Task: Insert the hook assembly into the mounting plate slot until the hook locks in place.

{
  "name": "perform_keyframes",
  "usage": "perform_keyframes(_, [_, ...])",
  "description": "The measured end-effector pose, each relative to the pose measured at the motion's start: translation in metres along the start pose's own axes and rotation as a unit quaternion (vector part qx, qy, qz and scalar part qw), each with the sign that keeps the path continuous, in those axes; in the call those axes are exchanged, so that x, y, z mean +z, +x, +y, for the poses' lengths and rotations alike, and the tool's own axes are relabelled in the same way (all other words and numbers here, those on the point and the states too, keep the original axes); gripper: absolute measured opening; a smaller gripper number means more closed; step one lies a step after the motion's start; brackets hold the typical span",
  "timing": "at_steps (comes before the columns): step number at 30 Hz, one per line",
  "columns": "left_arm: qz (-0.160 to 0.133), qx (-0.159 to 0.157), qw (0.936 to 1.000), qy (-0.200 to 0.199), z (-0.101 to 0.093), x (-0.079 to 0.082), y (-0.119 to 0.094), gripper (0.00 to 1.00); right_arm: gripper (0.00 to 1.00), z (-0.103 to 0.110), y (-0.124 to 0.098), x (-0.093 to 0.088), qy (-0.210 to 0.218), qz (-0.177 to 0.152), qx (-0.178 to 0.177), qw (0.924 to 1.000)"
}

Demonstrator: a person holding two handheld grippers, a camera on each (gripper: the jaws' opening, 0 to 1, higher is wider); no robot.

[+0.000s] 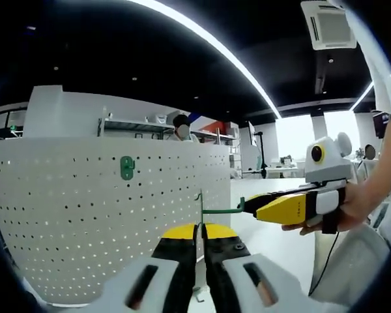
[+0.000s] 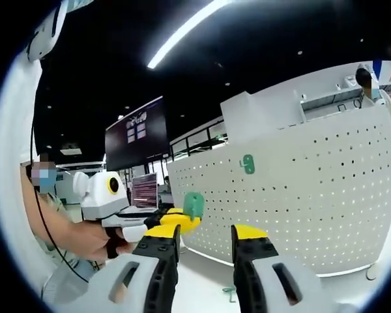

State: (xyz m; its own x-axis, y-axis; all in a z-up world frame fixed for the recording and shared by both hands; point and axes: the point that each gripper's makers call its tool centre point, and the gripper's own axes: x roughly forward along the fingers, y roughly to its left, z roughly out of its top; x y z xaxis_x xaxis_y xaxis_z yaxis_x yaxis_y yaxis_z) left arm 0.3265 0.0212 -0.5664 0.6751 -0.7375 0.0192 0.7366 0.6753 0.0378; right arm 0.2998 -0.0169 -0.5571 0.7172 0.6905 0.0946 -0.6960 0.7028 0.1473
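Note:
My left gripper [image 1: 200, 229] is shut on a green hook assembly [image 1: 201, 203], seen edge-on, with its thin green arm [image 1: 223, 210] sticking out to the right. In the right gripper view the same piece [image 2: 194, 204] shows as a green plate in the left gripper [image 2: 179, 219]. The white perforated mounting plate [image 1: 85, 215] [image 2: 313, 195] stands upright on the table, and another green hook base [image 1: 126, 167] [image 2: 247, 163] is fixed on it. My right gripper [image 2: 204, 232] is open with nothing between its jaws. Its tip [image 1: 249, 205] sits at the end of the green arm.
A white table [image 1: 274, 241] carries the plate. A small green part [image 2: 229, 291] lies on the table near my right jaws. A person's hand [image 1: 352, 208] and arm [image 2: 58, 228] hold the grippers. Shelving and another person [image 1: 181, 127] stand behind the plate.

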Motion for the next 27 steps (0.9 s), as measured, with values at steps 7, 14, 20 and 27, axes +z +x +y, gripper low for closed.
perform_keyframes(7, [-0.001,-0.002,1.0,0.0,-0.004,0.001,0.002,0.02,0.2,0.006,0.006,0.001,-0.008,-0.004,0.01,0.9999])
perform_keyframes(14, [-0.001,-0.008,1.0,-0.003,-0.01,0.001,0.003,0.02,0.18,0.005,0.011,0.002,-0.009,-0.003,0.007,0.9999])
perform_keyframes(20, [-0.001,-0.011,0.9999,-0.005,-0.013,0.002,0.003,0.02,0.15,0.007,0.015,0.003,-0.011,-0.005,0.009,0.9999])
perform_keyframes(27, [-0.003,-0.012,0.9999,-0.007,-0.014,0.004,0.003,0.02,0.1,0.009,0.019,0.005,-0.012,-0.008,0.014,0.9998])
